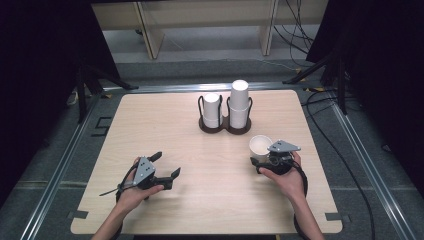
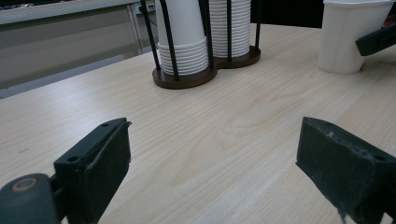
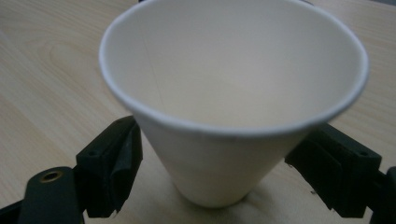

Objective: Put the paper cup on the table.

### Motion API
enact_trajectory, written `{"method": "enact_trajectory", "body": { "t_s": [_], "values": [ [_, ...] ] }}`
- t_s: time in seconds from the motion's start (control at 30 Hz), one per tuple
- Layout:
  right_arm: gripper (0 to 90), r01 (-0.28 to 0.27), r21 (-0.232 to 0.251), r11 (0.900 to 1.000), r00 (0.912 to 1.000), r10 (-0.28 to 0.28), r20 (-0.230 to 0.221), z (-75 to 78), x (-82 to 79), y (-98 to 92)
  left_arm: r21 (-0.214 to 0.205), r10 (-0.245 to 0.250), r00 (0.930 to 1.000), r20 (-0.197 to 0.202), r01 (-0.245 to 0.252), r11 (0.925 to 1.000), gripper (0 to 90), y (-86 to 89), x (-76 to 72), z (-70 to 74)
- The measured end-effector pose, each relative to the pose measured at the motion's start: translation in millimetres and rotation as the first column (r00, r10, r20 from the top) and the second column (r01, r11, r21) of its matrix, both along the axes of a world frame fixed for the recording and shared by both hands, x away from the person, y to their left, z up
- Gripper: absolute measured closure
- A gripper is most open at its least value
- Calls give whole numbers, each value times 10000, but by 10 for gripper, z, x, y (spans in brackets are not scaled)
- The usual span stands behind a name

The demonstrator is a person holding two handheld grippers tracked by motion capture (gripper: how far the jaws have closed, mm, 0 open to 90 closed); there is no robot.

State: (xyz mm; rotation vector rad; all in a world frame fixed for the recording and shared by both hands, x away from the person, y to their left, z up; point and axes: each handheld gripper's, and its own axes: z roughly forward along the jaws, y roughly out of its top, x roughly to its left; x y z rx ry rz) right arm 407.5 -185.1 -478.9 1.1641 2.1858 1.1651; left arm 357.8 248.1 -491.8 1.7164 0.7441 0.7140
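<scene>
A single white paper cup (image 1: pixel 260 145) stands upright on the wooden table (image 1: pixel 210 200) at the right. My right gripper (image 1: pixel 262 154) has its black jaws on either side of the cup's lower wall, and in the right gripper view the cup (image 3: pixel 233 93) stands between the pads with its empty inside facing me. The right gripper (image 3: pixel 215 172) is open, and its pads sit close to the cup without pressing it. My left gripper (image 1: pixel 167 164) rests low at the front left, open with nothing in it. In the left gripper view this gripper (image 2: pixel 212 158) looks toward the cup (image 2: pixel 345 37).
A dark two-slot wire holder (image 1: pixel 225 127) stands at the table's far middle with two stacks of upside-down white cups; the right stack (image 1: pixel 239 100) is taller than the left stack (image 1: pixel 211 107). The holder (image 2: pixel 187 79) stands ahead of the left gripper. Bare wood lies between the hands.
</scene>
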Motion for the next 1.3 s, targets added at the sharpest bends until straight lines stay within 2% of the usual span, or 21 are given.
{"method": "enact_trajectory", "body": {
  "t_s": [0.03,0.13,0.2,0.3,0.37,0.57,0.67,0.7,0.73,0.77,0.83,0.93,0.97,1.03,1.07,1.13,1.17,1.2,1.23,1.27,1.3],
  "values": [
    [182,-185,-102,9998,9998,185,53,-14,1,-26,-187,-35,9999,116,37,9998,96,1,9,-9],
    [182,-486,-162,9987,9987,484,-134,-31,-60,-93,-321,67,10000,61,-65,9995,95,48,-3,-3],
    [182,-468,-128,9988,9988,466,-154,-32,-115,-144,-452,107,9999,120,-101,9989,95,73,0,-2],
    [196,-374,33,9993,9993,374,-87,-26,-215,-212,-340,293,9996,-8,-293,9990,95,114,-21,0],
    [198,-163,-172,9997,9997,167,203,-14,-279,-253,-469,310,9995,117,-304,9984,95,125,-11,-18],
    [208,3,590,9983,9990,-30,453,7,-459,-369,-357,454,9990,-34,-455,9983,94,162,-37,-21],
    [212,70,726,9973,9967,-129,807,29,-529,-431,-290,471,9988,-109,-474,9985,94,174,-42,-15],
    [215,226,676,9975,9932,-302,1125,40,-553,-457,-326,477,9988,-112,-480,9983,94,173,-42,-16],
    [217,329,924,9952,9936,-425,1045,41,-580,-467,-303,482,9988,-122,-486,9984,94,175,-41,-17],
    [217,126,1119,9936,9946,-239,1006,36,-579,-492,-312,490,9987,-125,-493,9983,94,175,-40,-19],
    [220,281,1100,9935,9921,-412,1185,32,-611,-523,-320,474,9988,-151,-478,9983,94,175,-40,-22],
    [222,394,1418,9891,9883,-596,1407,6,-654,-565,-583,499,9985,-211,-510,9970,94,170,-44,-21],
    [223,598,1206,9909,9816,-803,1731,6,-674,-588,-580,508,9985,-192,-518,9970,94,170,-43,-19],
    [223,744,1606,9842,9786,-1030,1783,-26,-702,-587,-731,410,9992,-17,-410,9965,93,167,-23,-27],
    [223,636,1523,9863,9802,-904,1760,-27,-715,-602,-725,415,9991,-19,-415,9965,93,167,-25,-27],
    [223,970,1458,9846,9682,-1273,2152,-41,-739,-623,-786,384,9993,0,-383,9962,93,161,-26,-29],
    [222,964,1682,9810,9681,-1317,2131,-54,-741,-623,-811,390,9992,23,-386,9960,93,158,-27,-29],
    [222,887,1607,9830,9667,-1239,2239,-55,-741,-644,-816,376,9993,31,-373,9960,93,157,-27,-28],
    [222,975,1771,9793,9664,-1357,2184,-55,-751,-641,-684,398,9992,-82,-402,9968,93,161,-40,-17],
    [222,1132,1816,9768,9659,-1510,2102,-52,-763,-645,-693,344,9994,15,-342,9970,93,159,-30,-22],
    [223,1209,1696,9781,9587,-1594,2354,-51,-763,-666,-709,310,9995,29,-307,9970,93,156,-27,-21]
  ]
}}
